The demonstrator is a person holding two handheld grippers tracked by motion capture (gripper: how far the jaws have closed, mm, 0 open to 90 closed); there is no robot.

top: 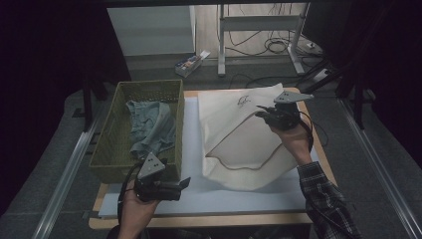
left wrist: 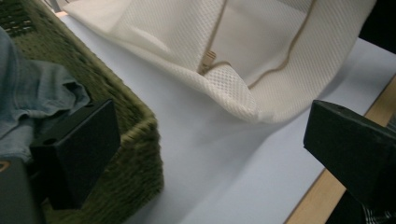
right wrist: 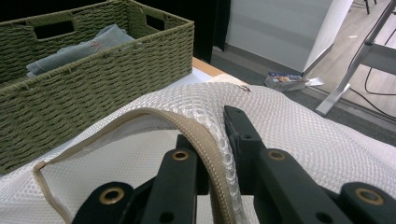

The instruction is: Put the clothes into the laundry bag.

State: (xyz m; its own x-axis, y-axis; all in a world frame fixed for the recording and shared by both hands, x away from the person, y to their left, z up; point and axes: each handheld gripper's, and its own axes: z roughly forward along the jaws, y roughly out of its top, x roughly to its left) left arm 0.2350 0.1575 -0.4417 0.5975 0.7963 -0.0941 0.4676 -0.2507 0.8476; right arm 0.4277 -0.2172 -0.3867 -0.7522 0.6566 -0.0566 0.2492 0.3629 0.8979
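Right gripper [top: 263,112] pinches the white mesh bag's [top: 234,144] zippered rim near the table's far edge; left gripper [top: 185,183] hovers open beside the green basket [top: 112,134].

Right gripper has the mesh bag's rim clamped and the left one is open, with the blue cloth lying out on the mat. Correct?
Not quite: the blue cloth lies in the green basket, not on the mat, as the high view shows. The right gripper does clamp the mesh bag rim, and the left gripper is open.

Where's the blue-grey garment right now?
The blue-grey garment lies crumpled inside the green woven basket at the table's left in the high view, beside the white mesh bag and just beyond the left tool.
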